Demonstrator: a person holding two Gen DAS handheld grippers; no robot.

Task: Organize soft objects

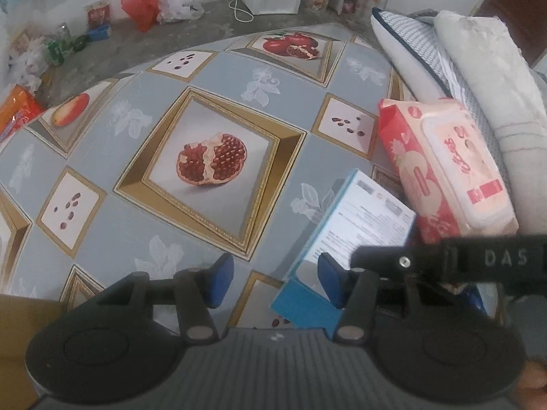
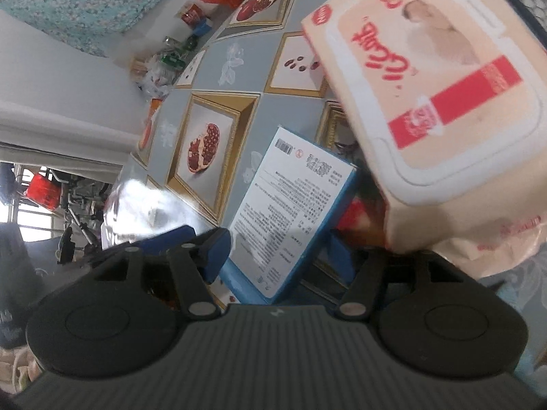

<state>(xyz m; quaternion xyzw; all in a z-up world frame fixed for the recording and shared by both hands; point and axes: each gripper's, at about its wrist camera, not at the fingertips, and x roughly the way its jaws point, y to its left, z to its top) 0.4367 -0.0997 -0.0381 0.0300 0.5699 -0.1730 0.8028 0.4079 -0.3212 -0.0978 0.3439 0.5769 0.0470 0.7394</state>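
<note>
1. Wet-wipes pack (image 1: 444, 167), a soft pink and red plastic packet with a pale flip lid, lies at the right of the left wrist view, leaning against a folded grey-white towel (image 1: 492, 78) and a white pillow with dark piping and a grey check pattern (image 1: 403, 44).
2. In the right wrist view the same pack (image 2: 430, 95) fills the upper right, blurred and tilted, its lid facing the camera.
3. A blue-edged cardboard box with a white printed face (image 1: 359, 225) sits just beside the pack, lower centre-right in the left view; in the right view the box (image 2: 290, 212) stands tilted at centre.
4. The desk (image 1: 102, 130) wears a grey cloth printed with gold-framed pomegranates and seeds.
5. The left gripper (image 1: 277, 280) hovers at the bottom centre, its blue pads (image 1: 222, 276) spread apart with nothing between them; the right pad overlaps the box's corner, though contact is not clear.
6. The right gripper (image 2: 301, 253) has its jaws parted; its left blue pad (image 2: 215, 253) shows beside the box, while the other pad is hidden under the pack's lower edge, so I cannot tell whether it grips anything.
7. A red plastic bag (image 1: 140, 5) and a white plastic bag (image 1: 177, 5) lie on the floor at upper left.
</note>
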